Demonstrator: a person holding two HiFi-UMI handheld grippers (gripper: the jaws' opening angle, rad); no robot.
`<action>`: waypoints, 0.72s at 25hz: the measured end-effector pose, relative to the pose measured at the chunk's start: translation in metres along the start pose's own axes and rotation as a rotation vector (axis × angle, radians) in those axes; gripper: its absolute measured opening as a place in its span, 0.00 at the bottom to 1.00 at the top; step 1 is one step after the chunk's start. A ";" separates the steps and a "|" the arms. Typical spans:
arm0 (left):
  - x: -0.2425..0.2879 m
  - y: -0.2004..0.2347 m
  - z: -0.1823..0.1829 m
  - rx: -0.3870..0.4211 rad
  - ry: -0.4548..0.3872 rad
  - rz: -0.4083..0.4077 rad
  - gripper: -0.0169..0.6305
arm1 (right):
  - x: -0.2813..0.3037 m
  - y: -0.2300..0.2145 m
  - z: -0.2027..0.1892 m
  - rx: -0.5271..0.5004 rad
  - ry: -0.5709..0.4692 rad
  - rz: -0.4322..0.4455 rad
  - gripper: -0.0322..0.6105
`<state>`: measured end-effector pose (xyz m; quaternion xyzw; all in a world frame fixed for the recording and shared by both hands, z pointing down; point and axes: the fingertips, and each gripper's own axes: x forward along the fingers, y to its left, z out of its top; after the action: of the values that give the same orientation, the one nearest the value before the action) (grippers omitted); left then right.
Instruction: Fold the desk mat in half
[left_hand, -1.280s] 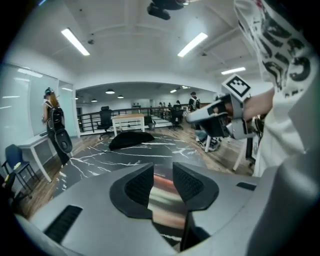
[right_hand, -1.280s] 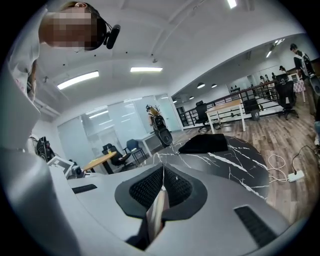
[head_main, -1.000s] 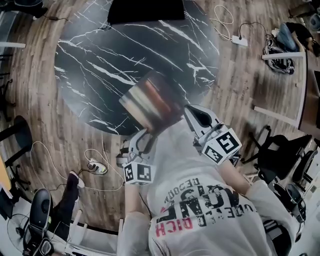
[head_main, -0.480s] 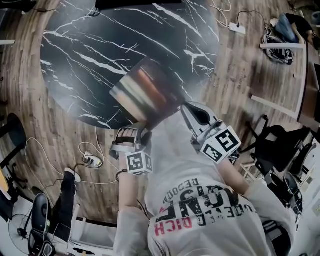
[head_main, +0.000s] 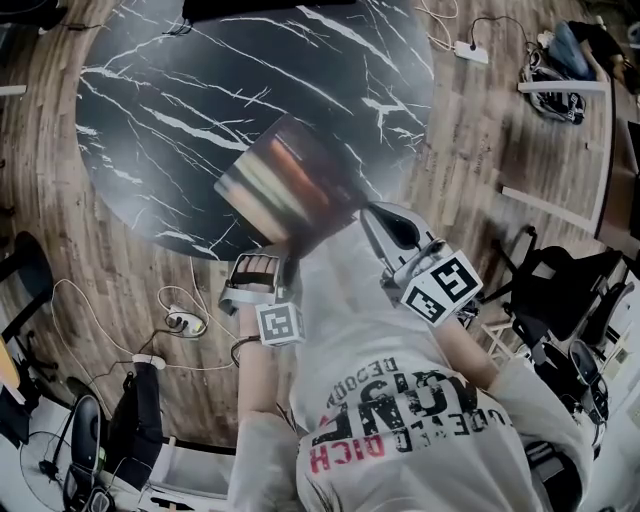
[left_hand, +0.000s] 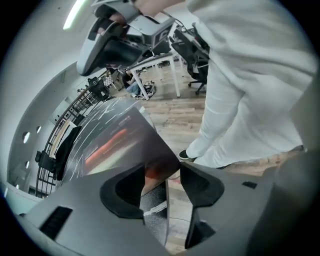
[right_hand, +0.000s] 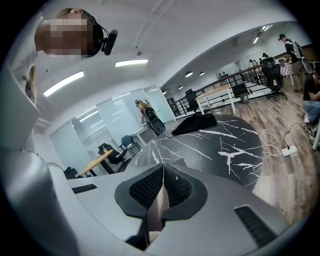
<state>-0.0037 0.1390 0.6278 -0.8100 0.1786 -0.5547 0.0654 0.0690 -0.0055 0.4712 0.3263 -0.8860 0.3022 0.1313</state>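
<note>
Right claw is pinching the desk mat by one edge, so it hangs up over the near rim of the surface. Left claw is spread around the mat's free corner, jaws just easing in a bit without pressing. I'd guess it's lining up a second grip for the fold.

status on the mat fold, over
Left gripper open, jaws just easing shut, desk mat corner between them, unpinched. Right gripper shut on desk mat edge. Mat raised, tilted above table. Dark cloth at far edge, clear.

Head view steeply down; gripper views close along their jaws; desk mat, marble table common.
</note>
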 end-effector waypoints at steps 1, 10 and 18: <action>0.000 -0.001 -0.001 0.013 0.000 -0.001 0.35 | 0.000 0.000 0.000 0.002 -0.001 0.001 0.06; -0.001 0.000 0.001 -0.041 -0.036 0.013 0.32 | 0.002 0.001 -0.001 0.017 0.006 -0.001 0.06; -0.015 0.020 0.008 -0.113 -0.088 0.038 0.12 | 0.003 0.001 0.003 0.018 0.002 -0.005 0.06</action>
<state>-0.0053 0.1256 0.6054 -0.8324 0.2219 -0.5065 0.0381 0.0661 -0.0081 0.4700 0.3292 -0.8824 0.3101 0.1302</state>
